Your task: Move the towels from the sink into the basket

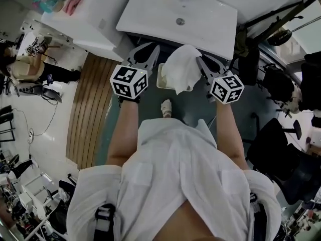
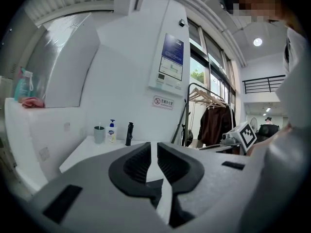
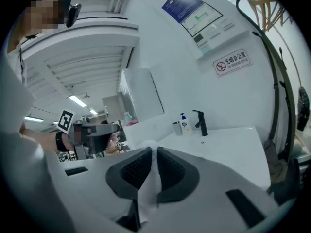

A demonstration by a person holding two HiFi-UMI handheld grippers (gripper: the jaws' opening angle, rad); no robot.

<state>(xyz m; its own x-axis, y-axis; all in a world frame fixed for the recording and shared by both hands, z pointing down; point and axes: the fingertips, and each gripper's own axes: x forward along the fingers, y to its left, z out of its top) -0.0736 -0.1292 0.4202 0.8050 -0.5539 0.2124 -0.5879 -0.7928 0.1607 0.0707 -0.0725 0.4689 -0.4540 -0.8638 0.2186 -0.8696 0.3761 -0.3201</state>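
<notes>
The person holds both forearms out ahead at waist height, side by side. The right gripper (image 3: 154, 152) has its fingers clenched on a white towel (image 1: 183, 67), which hangs in the air in front of the sink (image 1: 150, 14) and over the basket (image 1: 161, 77) on the floor. The left gripper (image 2: 154, 147) sits level just beside it, fingers pressed nearly together and empty.
</notes>
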